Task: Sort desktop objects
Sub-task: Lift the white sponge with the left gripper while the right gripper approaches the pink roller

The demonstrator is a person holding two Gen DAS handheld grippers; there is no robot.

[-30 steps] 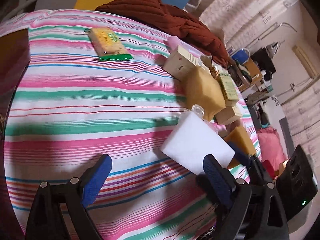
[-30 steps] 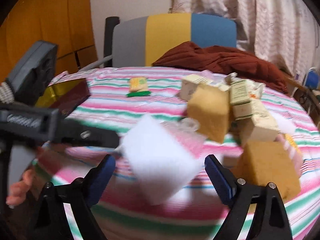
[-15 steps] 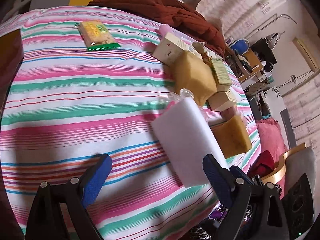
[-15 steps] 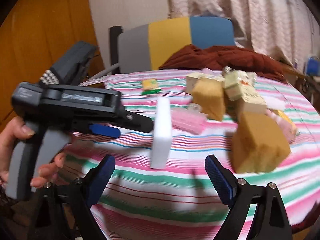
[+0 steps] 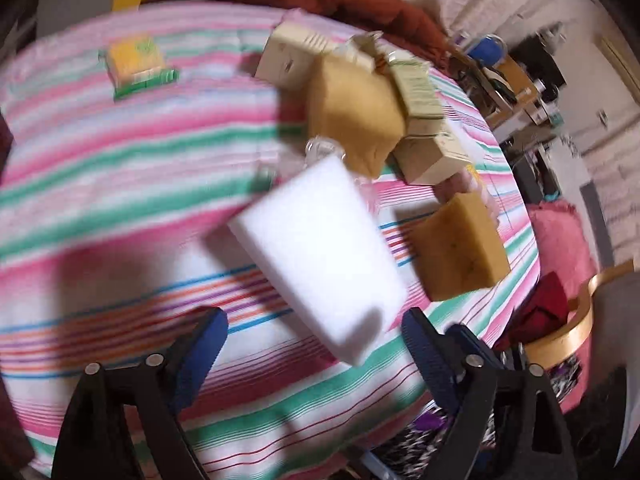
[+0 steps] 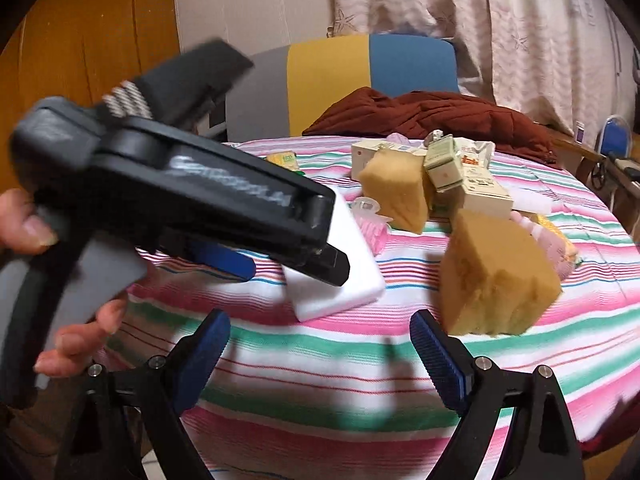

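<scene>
Your left claw point(image 5: 314, 354) is hanging over the near edge of the table with its blue-padded fingers point(image 5: 202, 354) spread wide apart, gripping nothing. Between and just beyond them, the white foam block point(image 5: 320, 252) is lying on the striped cloth point(image 5: 120, 168), blurred in this view. From the right wrist camera, you are seeing that same left claw point(image 6: 296, 260) crossing the frame from the left, your hand point(image 6: 60, 280) wrapped around its grip, its tip sitting in front of the white foam block point(image 6: 356, 272); whether it is touching the block I cannot tell. Your right claw point(image 6: 320, 354) is also standing wide open and empty, low at the table's near rim. Just right of the block, a tan sponge point(image 6: 496, 276) is resting on the cloth, tilted. Farther back, a second tan sponge point(image 6: 396, 192) is leaning against a cluster of small cream boxes point(image 6: 480, 192). A yellow and green packet point(image 5: 138, 64) is lying well apart, far left. Behind everything, a rust-red garment point(image 6: 432, 116) is heaped at the far edge before a grey, yellow and blue chair back point(image 6: 360, 80).
</scene>
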